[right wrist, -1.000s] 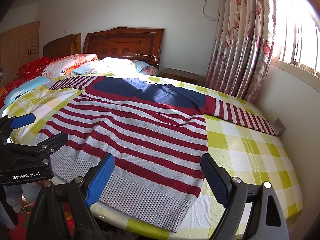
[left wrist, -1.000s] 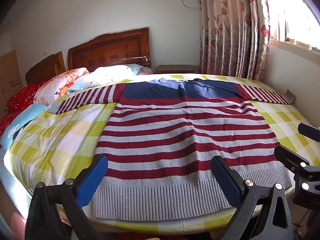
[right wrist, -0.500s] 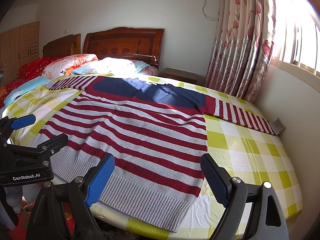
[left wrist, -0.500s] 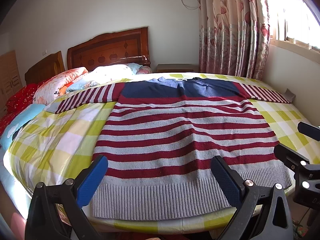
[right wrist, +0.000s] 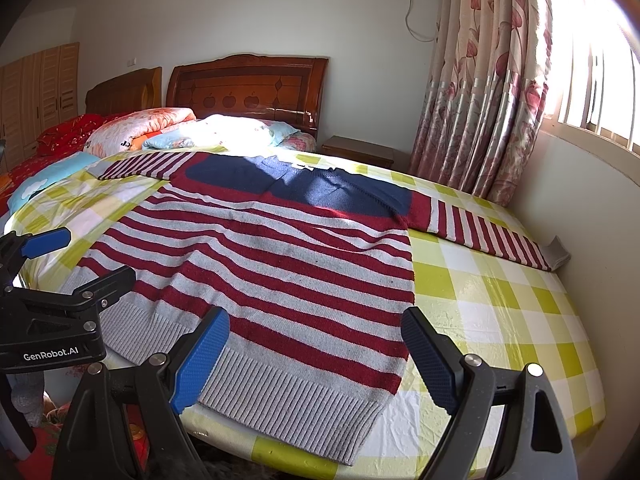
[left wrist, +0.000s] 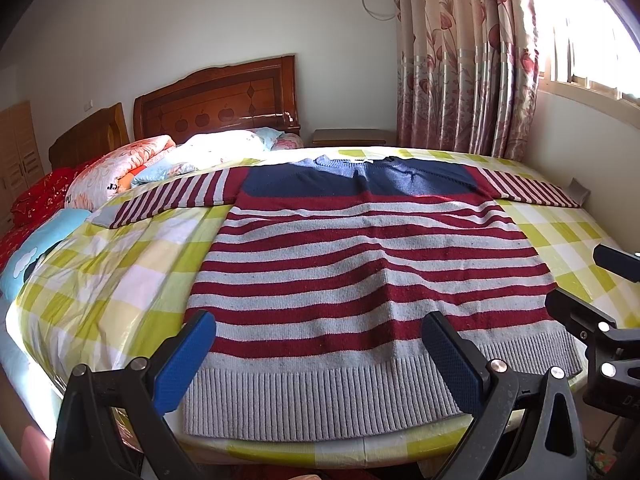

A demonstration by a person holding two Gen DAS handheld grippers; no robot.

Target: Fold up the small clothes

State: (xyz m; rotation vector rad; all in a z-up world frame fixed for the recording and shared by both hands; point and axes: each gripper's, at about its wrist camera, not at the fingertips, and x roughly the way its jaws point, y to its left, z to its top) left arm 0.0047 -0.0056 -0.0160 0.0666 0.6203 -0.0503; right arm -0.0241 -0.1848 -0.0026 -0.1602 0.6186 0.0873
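- A knitted sweater with dark red and grey stripes, a navy blue yoke and a grey ribbed hem (left wrist: 360, 280) lies spread flat, front up, on the bed covered by a yellow-green and white checked sheet (left wrist: 120, 272).
- Taking the sweater as the landmark: its hem reaches the foot edge of the bed nearest me, its collar points toward the carved brown wooden headboard (left wrist: 216, 96), and both sleeves are stretched straight out to either side.
- The sleeve on the window side ends close to the wall, below the pink floral curtain (left wrist: 460, 60); the other sleeve points toward the pile of flowered pillows and quilts (left wrist: 120, 168).
- The left gripper (left wrist: 316, 360) hovers just off the hem, its blue-padded fingers (left wrist: 184, 356) spread wide with nothing between them.
- The right gripper (right wrist: 316, 352) hangs over the hem corner on the window side, fingers likewise released and empty; neither one touches the knit, as far as I can tell.
- My reading of progress: the garment is laid out and fairly smooth, with only a few soft ripples across the body, so the preparation looks done.
- No fold is visible yet: sleeves are not turned in, the body is not doubled. All of the folding itself seems left to do.
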